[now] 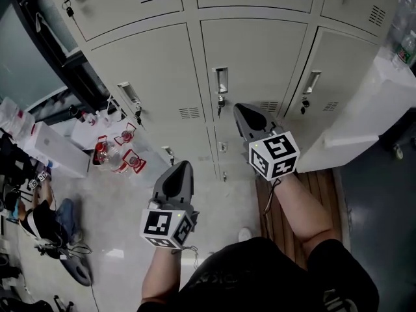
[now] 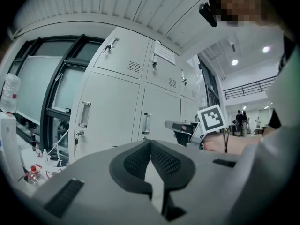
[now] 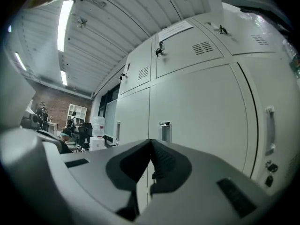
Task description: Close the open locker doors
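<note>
A bank of cream lockers [image 1: 253,57] fills the head view. The middle door's handle [image 1: 221,80] and the right door's handle [image 1: 311,82] have keys hanging below, and every door I see looks flush. My right gripper [image 1: 238,107] is shut and empty, its tip close to the lower edge of the middle door. My left gripper [image 1: 185,164] is also shut and empty, lower and further from the lockers. In the left gripper view the jaws [image 2: 150,142] meet, and the right gripper [image 2: 180,125] shows beyond. In the right gripper view the jaws [image 3: 150,141] meet before a door handle [image 3: 164,131].
A white boxy unit [image 1: 364,122] stands against the lockers at the right. A wooden board [image 1: 318,187] lies under my right arm. Red-capped jars [image 1: 114,149] and a white box [image 1: 58,149] sit on the floor at the left, by a dark window frame [image 1: 58,57].
</note>
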